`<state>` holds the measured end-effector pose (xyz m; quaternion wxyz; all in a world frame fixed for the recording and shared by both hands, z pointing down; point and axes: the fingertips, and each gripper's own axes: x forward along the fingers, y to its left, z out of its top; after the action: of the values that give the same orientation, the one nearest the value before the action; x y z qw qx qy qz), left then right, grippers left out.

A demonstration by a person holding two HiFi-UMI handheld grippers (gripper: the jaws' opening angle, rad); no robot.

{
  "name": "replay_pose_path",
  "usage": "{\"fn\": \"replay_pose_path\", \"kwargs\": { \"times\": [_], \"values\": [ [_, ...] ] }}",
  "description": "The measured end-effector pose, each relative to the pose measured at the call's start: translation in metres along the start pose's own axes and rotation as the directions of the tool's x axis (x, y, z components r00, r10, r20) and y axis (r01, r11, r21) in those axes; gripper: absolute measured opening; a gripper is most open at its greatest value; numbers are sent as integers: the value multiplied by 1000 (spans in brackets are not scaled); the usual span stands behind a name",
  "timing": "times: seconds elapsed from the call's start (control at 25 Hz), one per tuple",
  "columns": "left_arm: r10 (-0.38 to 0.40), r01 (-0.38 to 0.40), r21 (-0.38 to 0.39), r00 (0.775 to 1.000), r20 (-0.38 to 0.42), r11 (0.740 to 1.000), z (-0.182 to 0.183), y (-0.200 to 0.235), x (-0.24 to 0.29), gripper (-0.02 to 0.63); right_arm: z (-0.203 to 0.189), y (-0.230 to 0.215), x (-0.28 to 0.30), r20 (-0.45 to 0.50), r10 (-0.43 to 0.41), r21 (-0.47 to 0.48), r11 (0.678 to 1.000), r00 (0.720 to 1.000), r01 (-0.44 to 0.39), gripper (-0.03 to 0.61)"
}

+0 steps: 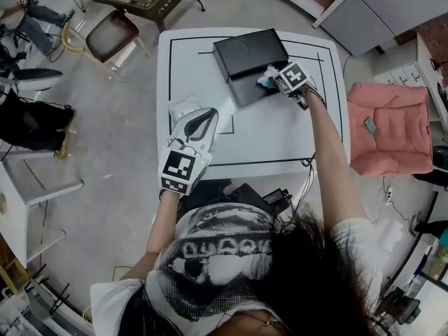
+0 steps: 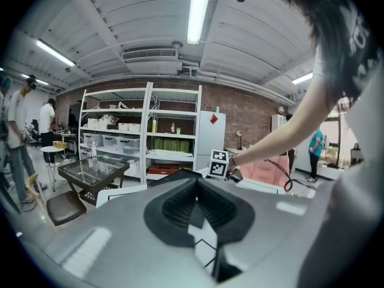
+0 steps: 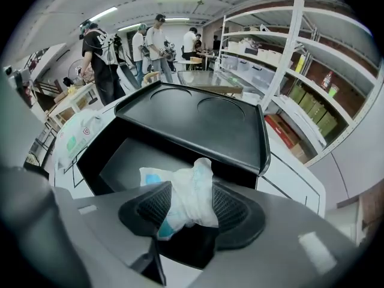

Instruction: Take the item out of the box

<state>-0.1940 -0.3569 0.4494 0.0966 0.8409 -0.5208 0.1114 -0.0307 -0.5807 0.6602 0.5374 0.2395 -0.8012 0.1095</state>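
1. White rectangular table [image 1: 280, 145] with black line markings: it lies under both grippers.
2. Pink padded armchair [image 1: 388, 128]: it stands on the floor, well apart from the right gripper and on its outer side.
3. Black rectangular plastic box [image 1: 248, 51]: it sits on the table directly below and ahead of the right gripper. In the right gripper view the flat lid [image 3: 198, 122], with two circular impressions, lies beyond the jaws. The open tray section lies beneath them.
4. Left gripper [image 1: 208, 114]: it is held low over the near left part of the table, well apart from the box. In the left gripper view [image 2: 195, 188] the jaws are brought together at the tips, with nothing between them.
5. Right gripper [image 1: 271, 82]: it is tilted steeply down into the open tray. In the right gripper view [image 3: 189, 212] the jaws are spread wide.
6. White soft plastic packet [image 1: 183, 107]: it lies on the table just beside the left gripper's tips.
7. Crumpled white item with teal patches [image 3: 183, 197]: it is inside the open tray, between the right gripper's two ribbed pads, and is not clamped.
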Motion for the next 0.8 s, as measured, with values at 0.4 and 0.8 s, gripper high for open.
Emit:
{"fn": "replay_pose_path", "kwargs": {
  "times": [0.4,0.8],
  "values": [
    [24,-24,-29,1000,-15,999,-11,9,-1,0,-3,2,9,-41,-38,-49,998,998,36,143],
    [-14,14,-16,1000,-8,1000,-4,-5,2,0,-4,5,-4,23,-118,-141,983,993,120,31]
  ]
}}
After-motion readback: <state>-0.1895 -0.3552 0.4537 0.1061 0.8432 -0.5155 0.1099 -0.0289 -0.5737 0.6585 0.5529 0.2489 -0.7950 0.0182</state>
